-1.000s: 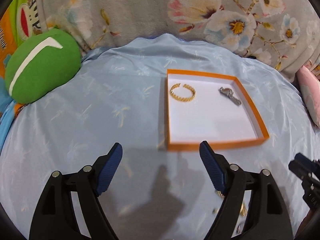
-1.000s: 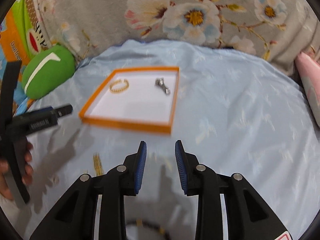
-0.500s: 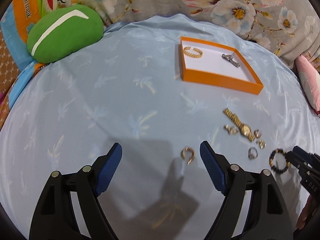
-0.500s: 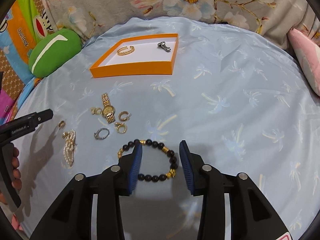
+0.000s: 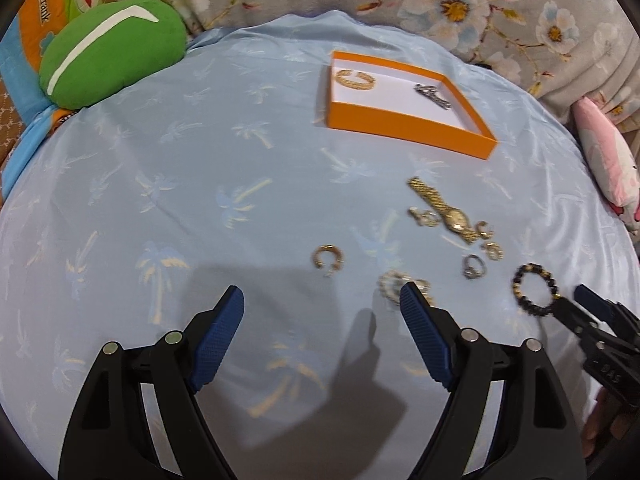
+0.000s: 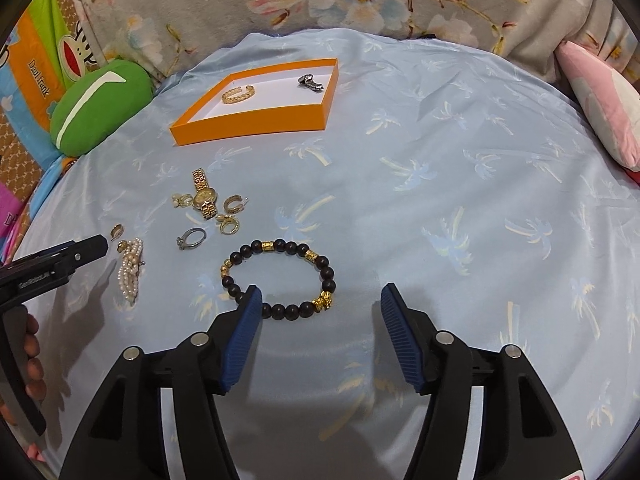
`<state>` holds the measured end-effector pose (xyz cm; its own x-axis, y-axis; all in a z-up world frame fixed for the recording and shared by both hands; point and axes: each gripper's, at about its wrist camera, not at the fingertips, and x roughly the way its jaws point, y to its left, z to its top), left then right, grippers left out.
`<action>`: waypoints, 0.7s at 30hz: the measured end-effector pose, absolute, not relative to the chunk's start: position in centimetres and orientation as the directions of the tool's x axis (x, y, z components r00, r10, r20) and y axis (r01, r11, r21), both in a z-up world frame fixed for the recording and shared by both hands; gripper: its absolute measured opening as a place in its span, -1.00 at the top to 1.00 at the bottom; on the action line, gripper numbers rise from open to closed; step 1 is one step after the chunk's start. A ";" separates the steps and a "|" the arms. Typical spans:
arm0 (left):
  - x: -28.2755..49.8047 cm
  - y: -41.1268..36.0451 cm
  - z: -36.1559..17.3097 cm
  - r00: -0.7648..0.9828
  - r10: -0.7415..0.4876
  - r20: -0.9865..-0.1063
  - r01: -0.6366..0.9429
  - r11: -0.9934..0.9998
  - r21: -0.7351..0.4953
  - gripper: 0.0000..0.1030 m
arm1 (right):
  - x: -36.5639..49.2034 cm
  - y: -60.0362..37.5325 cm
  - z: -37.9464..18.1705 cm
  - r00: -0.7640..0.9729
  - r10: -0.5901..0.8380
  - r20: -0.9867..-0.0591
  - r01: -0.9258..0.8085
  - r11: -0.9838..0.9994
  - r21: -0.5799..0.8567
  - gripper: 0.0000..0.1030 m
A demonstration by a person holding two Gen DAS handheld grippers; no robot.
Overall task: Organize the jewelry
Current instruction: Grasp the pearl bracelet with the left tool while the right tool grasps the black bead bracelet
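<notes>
jewelry lies loose on the blue palm-print cloth, and your right gripper is opening over the black-and-gold bead bracelet with nothing clenched yet; its left pad overlaps the bracelet's near-left arc, while the rest of the loop lies ahead of the jaws. shift a little so one strand of beads sits squarely between the pads, let the jaws finish spreading, then lower and close on a single side of the loop rather than across the whole ring, which would likely roll away.

your left gripper hangs wide open and empty, its right pad just over the pearl piece, with a small gold hoop ahead of it. keep it clear of the right gripper's path.

toward the far edge of the cloth stands the orange box, already holding a gold cuff and a silver piece. between bracelet and box sit the gold watch, the silver ring and several small gold earrings, so lift the bracelet well clear before carrying it over. at the left edge the green cushion is out of the way.
</notes>
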<state>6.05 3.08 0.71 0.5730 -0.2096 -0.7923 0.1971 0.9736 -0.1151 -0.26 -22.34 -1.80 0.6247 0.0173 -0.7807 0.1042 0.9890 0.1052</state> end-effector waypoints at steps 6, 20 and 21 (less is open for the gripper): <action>5.3 0.1 0.7 0.547 -0.252 -0.798 0.247 0.960 -0.134 -0.62 | 0.6 -22.0 -2.3 0.616 0.037 -0.787 0.085 0.990 0.113 -0.25; 6.0 -1.5 -0.4 0.519 -0.243 -0.819 0.264 0.958 -0.117 0.41 | 0.8 -22.9 -1.9 0.629 0.047 -0.776 0.096 0.986 0.137 -0.25; 6.1 -1.4 -0.4 0.511 -0.256 -0.821 0.269 0.954 -0.130 0.61 | 0.9 -22.8 -2.0 0.627 0.054 -0.777 0.087 0.987 0.138 -0.25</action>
